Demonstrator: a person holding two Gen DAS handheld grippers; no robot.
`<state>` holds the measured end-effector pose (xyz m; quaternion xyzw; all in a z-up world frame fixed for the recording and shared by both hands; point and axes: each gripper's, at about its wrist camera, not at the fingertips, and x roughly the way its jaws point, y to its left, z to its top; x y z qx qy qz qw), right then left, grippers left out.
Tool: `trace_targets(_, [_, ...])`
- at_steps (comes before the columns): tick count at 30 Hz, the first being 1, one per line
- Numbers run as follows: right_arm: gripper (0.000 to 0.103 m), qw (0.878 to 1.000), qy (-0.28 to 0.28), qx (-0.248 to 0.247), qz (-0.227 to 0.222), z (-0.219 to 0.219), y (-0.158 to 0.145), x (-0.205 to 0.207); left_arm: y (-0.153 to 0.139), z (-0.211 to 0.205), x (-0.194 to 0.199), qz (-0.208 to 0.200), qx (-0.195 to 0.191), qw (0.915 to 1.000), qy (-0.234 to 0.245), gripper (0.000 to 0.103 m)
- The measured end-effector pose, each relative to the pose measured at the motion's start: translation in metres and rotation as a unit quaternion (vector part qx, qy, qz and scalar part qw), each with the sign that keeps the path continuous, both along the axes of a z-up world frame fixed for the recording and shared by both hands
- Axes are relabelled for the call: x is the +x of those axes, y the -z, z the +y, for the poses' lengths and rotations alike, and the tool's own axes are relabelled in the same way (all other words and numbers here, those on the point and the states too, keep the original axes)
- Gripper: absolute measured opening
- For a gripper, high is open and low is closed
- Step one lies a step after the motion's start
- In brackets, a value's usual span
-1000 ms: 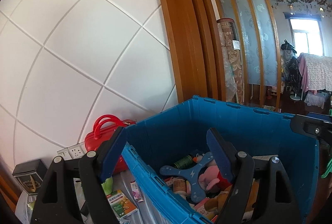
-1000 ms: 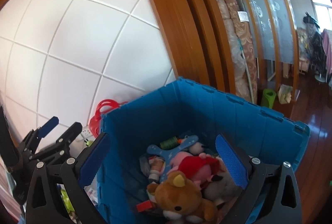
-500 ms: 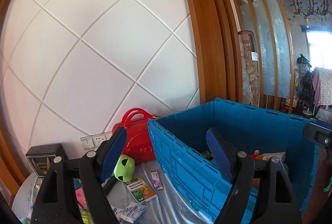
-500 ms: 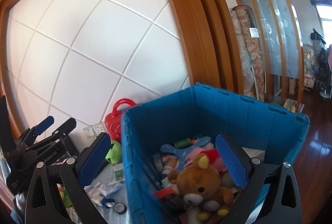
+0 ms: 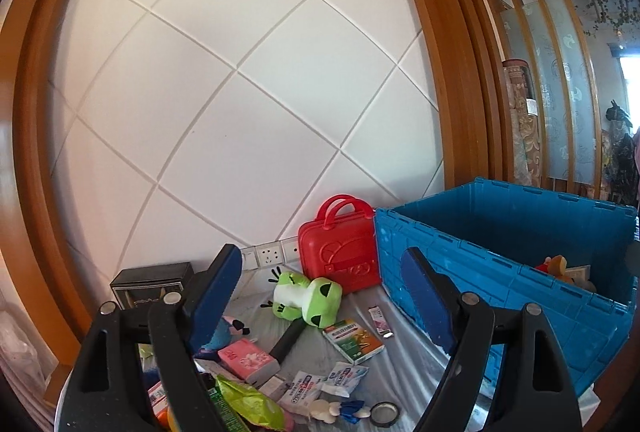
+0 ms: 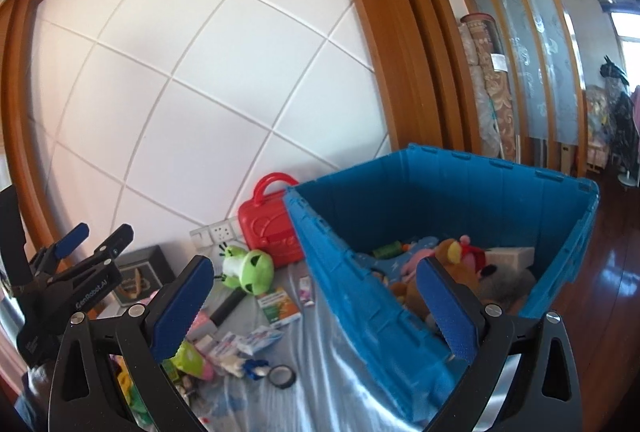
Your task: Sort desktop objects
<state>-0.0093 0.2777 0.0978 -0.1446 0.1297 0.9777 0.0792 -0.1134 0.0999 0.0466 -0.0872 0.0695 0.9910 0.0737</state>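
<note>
Both jaws above scattered clutter (image 5: 320, 384)

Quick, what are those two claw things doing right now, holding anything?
Left gripper: jaws opening, nothing between them.
Right gripper: open, holding nothing.

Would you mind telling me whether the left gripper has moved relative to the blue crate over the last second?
Yes. The left gripper has swung left, off the blue crate and over the clutter beside it; empty jaws opening.

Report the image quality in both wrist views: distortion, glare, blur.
Left wrist view: fisheye bows the wall grooves; the window blows out; table items stay sharp. Right wrist view: same bowing, glare on the wood floor, blue crate in focus.
</note>
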Motion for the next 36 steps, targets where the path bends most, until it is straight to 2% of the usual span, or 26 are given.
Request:
trace_targets(6, [0.103,1.0,-0.026,0.011,0.006,-0.032,0.002,0.014,-0.003,-0.023,0.025,-0.002,0.003,1.0,-0.008,0.082])
trace_targets(12, [0.103,0.998,-0.062,0.012,0.011,-0.043,0.005,0.014,-0.001,-0.018,0.052,0.014,-0.034,0.9987,-0.035,0.082])
trace_targets(17, [0.103,0.996,-0.087,0.014,-0.016,-0.053,0.021,0.008,0.003,-0.031,0.073,0.01,-0.016,0.9985,-0.051,0.082])
trace_targets(20, [0.103,0.995,-0.091,0.032,-0.015,-0.06,0.023,0.011,0.006,-0.04,0.08,0.0,-0.008,0.9978,-0.066,0.082])
trace_targets(24, [0.103,0.995,-0.072,0.063,-0.002,-0.066,0.017,0.019,0.01,-0.045,0.089,-0.008,-0.001,0.997,-0.078,0.082])
trace_targets(27, [0.103,0.995,-0.032,0.091,0.0,-0.066,0.014,0.025,0.012,-0.041,0.093,-0.01,0.002,0.9972,-0.075,0.082])
trace_targets(36, [0.103,0.994,0.044,0.093,-0.036,-0.028,0.018,0.046,0.017,0.002,0.096,-0.015,0.01,0.9998,-0.004,0.082])
